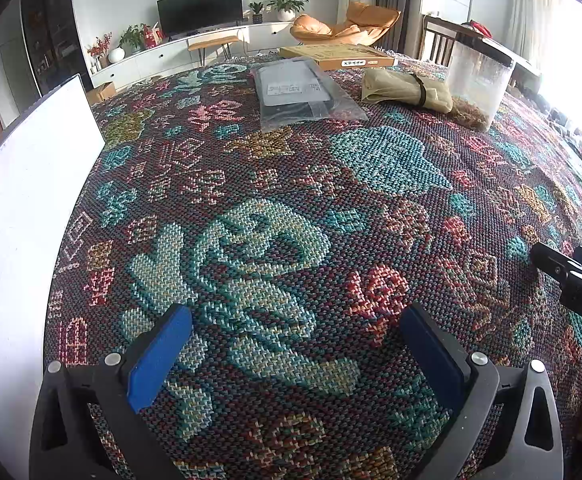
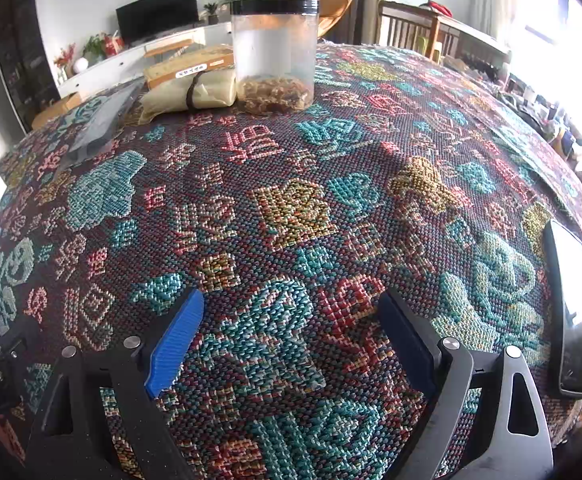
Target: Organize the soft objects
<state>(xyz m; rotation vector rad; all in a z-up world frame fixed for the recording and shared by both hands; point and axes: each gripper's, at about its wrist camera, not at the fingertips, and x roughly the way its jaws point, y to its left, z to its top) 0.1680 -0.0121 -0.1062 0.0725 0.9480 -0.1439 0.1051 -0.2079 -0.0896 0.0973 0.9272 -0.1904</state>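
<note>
Both grippers, the left gripper point(image 1: 295, 344) and the right gripper point(image 2: 291, 332), are held low over the patterned cloth point(image 1: 291, 208) on the desk, fingers spread wide with nothing between them. A rolled beige bundle point(image 1: 407, 90), banded near its middle, is laid at the far side, its long axis running left to right, touching a plastic jar point(image 1: 477, 84). A clear bag point(image 1: 303, 92) is seen just left of it.

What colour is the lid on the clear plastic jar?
Black. The jar's lid shows best in the right wrist view, on the clear jar.
</note>
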